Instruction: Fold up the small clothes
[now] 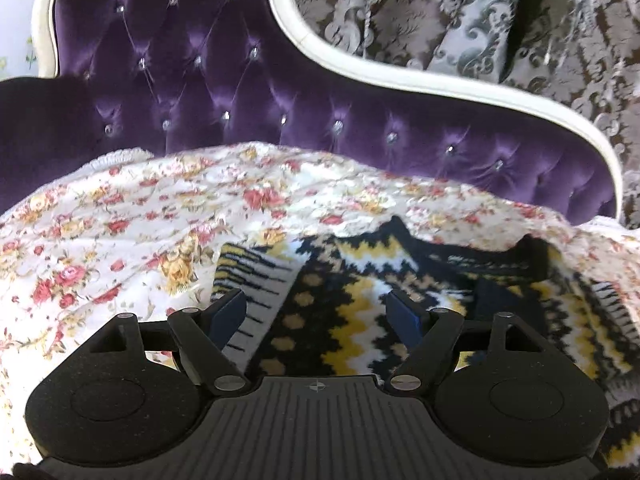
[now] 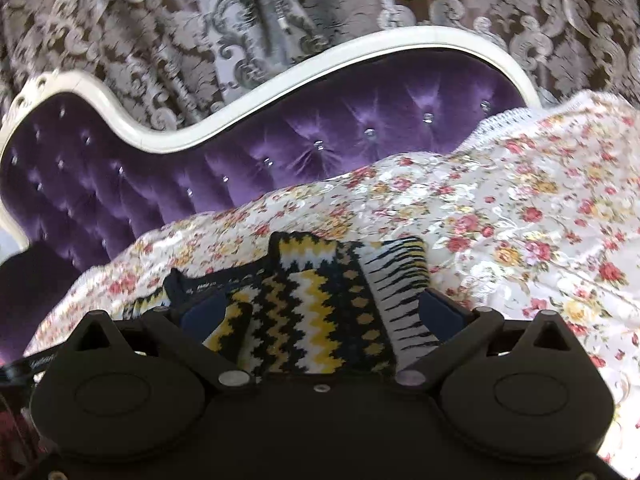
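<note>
Because the knit garment (image 1: 360,300) on the floral bedspread (image 1: 120,240) looks soft and limp, both spread claws, left claw (image 1: 320,308) and right claw (image 2: 320,312), should pinch its 12 o'clock corners.

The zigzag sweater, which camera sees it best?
The right wrist view: the zigzag sweater sits nearly whole between the open right claw. The left wrist view cuts it off behind the open left claw.
</note>
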The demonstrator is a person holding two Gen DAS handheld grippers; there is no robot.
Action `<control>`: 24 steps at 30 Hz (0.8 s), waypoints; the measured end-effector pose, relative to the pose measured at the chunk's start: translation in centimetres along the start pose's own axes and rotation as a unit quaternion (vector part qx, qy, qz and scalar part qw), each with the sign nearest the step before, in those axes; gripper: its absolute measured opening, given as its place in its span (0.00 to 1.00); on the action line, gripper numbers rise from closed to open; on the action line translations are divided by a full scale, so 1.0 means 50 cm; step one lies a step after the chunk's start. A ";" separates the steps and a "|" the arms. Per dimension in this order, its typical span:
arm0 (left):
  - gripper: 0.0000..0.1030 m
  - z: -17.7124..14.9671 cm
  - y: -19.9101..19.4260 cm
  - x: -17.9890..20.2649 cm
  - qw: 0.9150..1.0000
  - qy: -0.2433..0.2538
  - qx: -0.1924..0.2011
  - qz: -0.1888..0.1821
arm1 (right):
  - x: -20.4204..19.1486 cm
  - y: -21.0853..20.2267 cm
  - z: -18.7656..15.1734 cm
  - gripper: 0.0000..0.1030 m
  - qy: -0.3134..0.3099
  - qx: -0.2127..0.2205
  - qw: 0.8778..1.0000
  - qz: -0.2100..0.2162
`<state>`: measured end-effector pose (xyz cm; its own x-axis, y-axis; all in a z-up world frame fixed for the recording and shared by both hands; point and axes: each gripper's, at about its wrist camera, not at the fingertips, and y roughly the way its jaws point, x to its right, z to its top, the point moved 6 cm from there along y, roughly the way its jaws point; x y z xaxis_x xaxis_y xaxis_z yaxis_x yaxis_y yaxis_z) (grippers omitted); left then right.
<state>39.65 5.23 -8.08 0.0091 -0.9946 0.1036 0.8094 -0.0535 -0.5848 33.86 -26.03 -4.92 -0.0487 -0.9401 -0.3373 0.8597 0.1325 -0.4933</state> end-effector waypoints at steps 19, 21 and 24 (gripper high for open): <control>0.86 -0.039 0.070 0.004 0.996 0.041 -0.080 0.024 | -0.182 0.058 -0.101 1.00 -0.217 -0.026 0.976 -0.017; 0.86 -0.038 0.073 0.004 0.995 0.041 -0.088 0.023 | -0.204 0.073 -0.109 0.99 -0.238 -0.032 0.971 -0.019; 0.86 -0.037 0.074 0.004 0.995 0.042 -0.093 0.023 | -0.228 0.108 -0.119 0.99 -0.286 -0.049 0.956 -0.051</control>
<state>41.56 4.68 -11.72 -0.0112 -0.9999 0.0109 0.6863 -0.0156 -0.7272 36.01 -12.72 -8.51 0.1797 -0.9638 0.1969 0.8124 0.0325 -0.5822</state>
